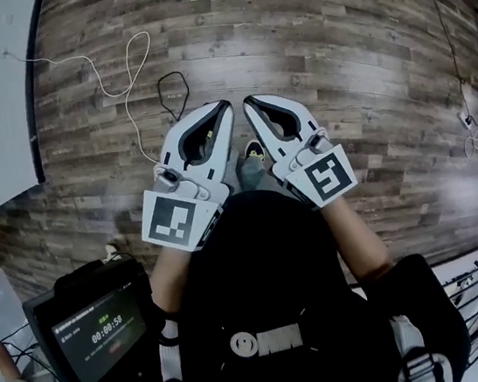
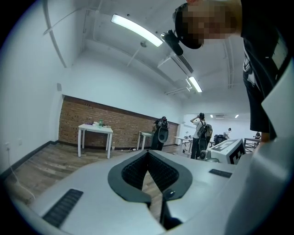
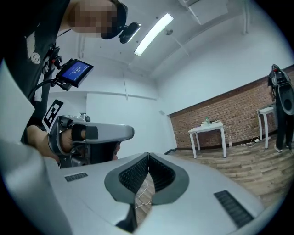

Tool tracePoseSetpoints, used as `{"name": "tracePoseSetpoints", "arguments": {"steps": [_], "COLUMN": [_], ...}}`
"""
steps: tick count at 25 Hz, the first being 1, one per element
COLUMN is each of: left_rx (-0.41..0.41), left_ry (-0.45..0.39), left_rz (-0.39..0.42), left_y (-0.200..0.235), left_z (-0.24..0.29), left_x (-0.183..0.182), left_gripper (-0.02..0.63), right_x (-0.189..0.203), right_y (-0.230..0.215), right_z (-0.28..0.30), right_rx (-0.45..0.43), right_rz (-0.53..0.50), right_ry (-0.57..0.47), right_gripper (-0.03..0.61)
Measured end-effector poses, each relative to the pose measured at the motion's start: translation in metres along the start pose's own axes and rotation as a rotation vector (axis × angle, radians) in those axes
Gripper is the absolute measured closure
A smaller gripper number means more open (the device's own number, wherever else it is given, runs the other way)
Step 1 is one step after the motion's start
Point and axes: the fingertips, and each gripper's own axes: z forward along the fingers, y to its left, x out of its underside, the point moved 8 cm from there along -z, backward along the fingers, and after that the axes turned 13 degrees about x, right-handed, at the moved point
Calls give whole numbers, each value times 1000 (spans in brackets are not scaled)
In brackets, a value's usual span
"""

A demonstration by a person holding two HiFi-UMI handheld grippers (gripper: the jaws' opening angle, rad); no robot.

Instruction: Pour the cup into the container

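You hold both grippers out in front of your chest, side by side and about level, above the wooden floor (image 1: pixel 333 40). Your left gripper (image 1: pixel 223 106) and right gripper (image 1: pixel 249 102) angle inward, so their tips sit just apart from each other. Their marker cubes face up toward your head. Your bare forearms (image 1: pixel 173 274) reach forward from a black shirt, and one shoe (image 1: pixel 253 155) shows on the floor between the two grippers.

In the left gripper view the ribbed pads (image 2: pixel 138 167) are pressed together at the tip with nothing between them. Only floor shows through the opening behind them. In the right gripper view the pads (image 3: pixel 158 170) are likewise pressed together and hold nothing. A white cable (image 1: pixel 123 87) on the floor shows through that opening.

A white table (image 2: pixel 95 129) stands well away from you against the brick wall (image 2: pixel 124 123). A few small things (image 2: pixel 98 123) sit on top of it, too small to make out. I cannot tell whether the cup or the container is among them, or what they hold.

A screen (image 1: pixel 100 330) at your left hip shows a running timer.
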Motion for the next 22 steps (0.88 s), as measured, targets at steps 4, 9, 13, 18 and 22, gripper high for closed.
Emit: {"name": "tracePoseSetpoints", "arguments": {"steps": [4, 9, 13, 18, 22], "left_rx": [5, 52, 99, 149, 152], "left_ry": [29, 62, 50, 18, 9], "left_rz": [-12, -2, 0, 9, -22], "left_y": [-2, -10, -25, -55, -58], "left_z": [-5, 0, -10, -89, -117], "left_x": [4, 8, 12, 25, 36], "left_gripper": [609, 609, 609, 609, 609], "right_x": [5, 4, 4, 11, 21], "right_y": [3, 4, 19, 98, 129], "right_z": [-11, -20, -33, -65, -73], "right_rx": [34, 79, 103, 124, 131], "right_rz": [25, 42, 25, -36, -49], "right_ry": [19, 19, 15, 1, 25], "right_gripper": [571, 571, 571, 571, 571]}}
